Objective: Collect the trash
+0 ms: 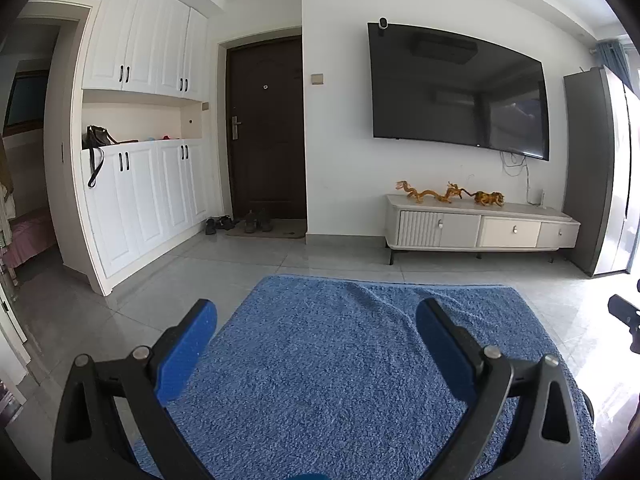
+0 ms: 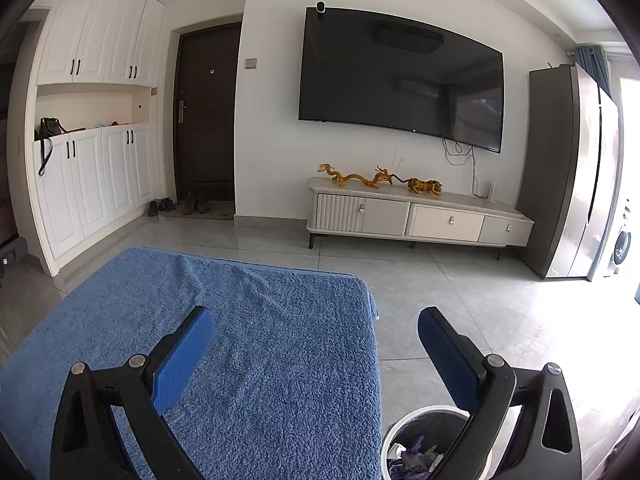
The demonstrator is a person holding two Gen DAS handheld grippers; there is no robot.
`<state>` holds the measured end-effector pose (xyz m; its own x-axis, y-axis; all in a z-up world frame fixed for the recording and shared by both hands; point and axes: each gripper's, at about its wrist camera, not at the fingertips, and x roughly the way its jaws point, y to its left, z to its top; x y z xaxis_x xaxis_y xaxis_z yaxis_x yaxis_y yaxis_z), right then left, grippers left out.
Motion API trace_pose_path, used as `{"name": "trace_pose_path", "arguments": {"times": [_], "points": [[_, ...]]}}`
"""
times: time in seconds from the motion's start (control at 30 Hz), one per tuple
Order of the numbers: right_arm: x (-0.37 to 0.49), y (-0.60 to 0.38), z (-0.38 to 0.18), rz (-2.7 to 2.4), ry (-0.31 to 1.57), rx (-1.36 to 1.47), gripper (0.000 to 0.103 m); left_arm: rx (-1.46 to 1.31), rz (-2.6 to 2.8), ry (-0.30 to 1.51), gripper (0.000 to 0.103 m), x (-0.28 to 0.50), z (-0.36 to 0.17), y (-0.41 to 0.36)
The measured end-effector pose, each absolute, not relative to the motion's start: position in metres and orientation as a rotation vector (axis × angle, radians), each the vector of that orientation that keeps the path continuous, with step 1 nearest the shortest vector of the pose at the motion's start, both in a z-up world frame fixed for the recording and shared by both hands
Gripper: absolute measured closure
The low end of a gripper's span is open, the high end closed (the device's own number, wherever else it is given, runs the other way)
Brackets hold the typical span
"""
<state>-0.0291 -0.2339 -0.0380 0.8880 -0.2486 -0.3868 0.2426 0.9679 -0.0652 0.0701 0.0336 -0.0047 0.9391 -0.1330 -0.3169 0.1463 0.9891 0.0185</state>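
Note:
My left gripper (image 1: 316, 314) hangs open over a blue fluffy cloth (image 1: 340, 360), with nothing between its blue pads (image 1: 184, 352). My right gripper (image 2: 316, 320) is open too and holds nothing. It hovers over the right edge of the same blue cloth (image 2: 240, 340). Below its right finger stands a round bin (image 2: 424, 444) with a white rim and a dark liner. Crumpled paper and wrappers (image 2: 416, 456) lie inside the bin. A dark part of the right gripper (image 1: 626, 316) shows at the right edge of the left wrist view.
Grey floor tiles (image 2: 440, 300) stretch to a white TV cabinet (image 2: 420, 216) carrying golden animal figures (image 2: 380, 180), under a wall-mounted TV (image 2: 400, 76). White cupboards (image 1: 140, 140) and a dark door (image 1: 264, 128) with shoes (image 1: 240, 222) stand left, a tall grey fridge (image 2: 568, 168) right.

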Motion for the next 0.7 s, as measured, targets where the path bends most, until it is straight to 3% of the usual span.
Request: {"name": "trace_pose_path", "arguments": {"times": [0.7], "points": [[-0.0274, -0.2432, -0.0398, -0.254, 0.409, -0.008, 0.000, 0.044, -0.107, 0.358, 0.003, 0.0789, -0.0096, 0.0399]]}}
